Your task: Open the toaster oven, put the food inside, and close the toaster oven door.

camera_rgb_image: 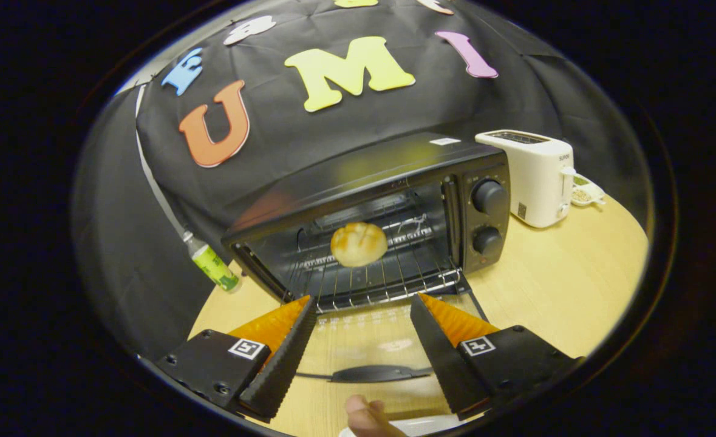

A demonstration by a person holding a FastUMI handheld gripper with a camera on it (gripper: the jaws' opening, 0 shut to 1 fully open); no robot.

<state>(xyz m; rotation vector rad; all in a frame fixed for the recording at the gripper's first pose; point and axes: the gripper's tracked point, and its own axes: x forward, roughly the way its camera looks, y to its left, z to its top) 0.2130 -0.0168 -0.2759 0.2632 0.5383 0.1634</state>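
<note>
Green-labelled bottle (213, 265) at the desk's (564, 285) left edge, beside the toaster oven (394, 182). Oven door (370, 340) folded flat, glass down, giving access. Bread roll (358, 244) on the wire rack (388, 282), placed. White toaster (534, 176) right. Claw (362, 315) spread wide, empty, above the door.

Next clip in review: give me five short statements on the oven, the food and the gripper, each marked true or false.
1. The toaster oven door is down and open. True.
2. The bun lies on the wire rack inside the oven. True.
3. The gripper is shut on the bun. False: its fingers are apart with nothing between them, the bun beyond them.
4. The white toaster stands on top of the oven. False: it stands on the table beside the oven's knobs.
5. A bottle stands at the oven's other side. True.
</note>
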